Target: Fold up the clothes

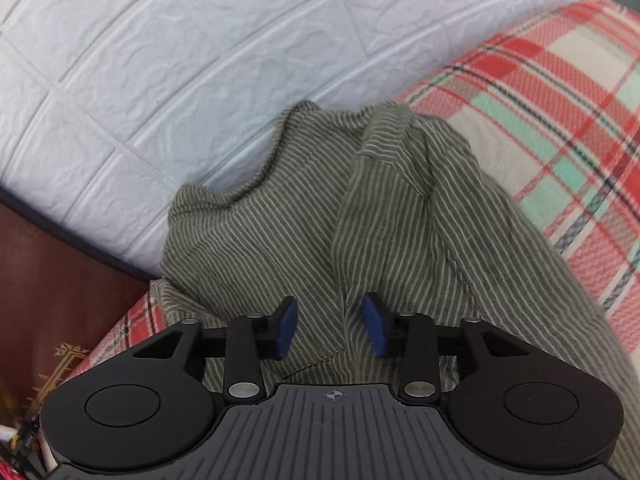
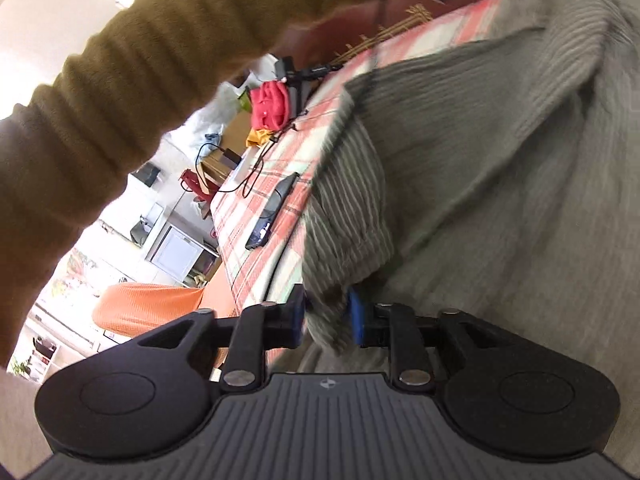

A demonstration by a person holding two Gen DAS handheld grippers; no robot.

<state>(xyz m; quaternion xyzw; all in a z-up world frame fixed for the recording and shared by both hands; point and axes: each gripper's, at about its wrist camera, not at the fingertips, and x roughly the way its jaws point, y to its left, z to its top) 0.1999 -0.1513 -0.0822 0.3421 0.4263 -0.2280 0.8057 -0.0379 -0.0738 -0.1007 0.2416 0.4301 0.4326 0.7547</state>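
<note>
Thin striped cotton, the shirt [image 1: 320, 208] lies rumpled on the plaid bed [image 1: 560, 120]. It is light and limp. My left claw [image 1: 330, 330] hovers released; my right claw [image 2: 326, 316] is pinching its hem, best held at edges.

My left gripper [image 1: 331, 330] and right gripper [image 2: 326, 318] are matte black, with blue pads on the fingers [image 1: 289, 330], round silver screws at the pivots, ribbed grey bodies and a small crosshair mark. My sleeve [image 2: 132, 76] is ribbed mustard-brown knit.
</note>
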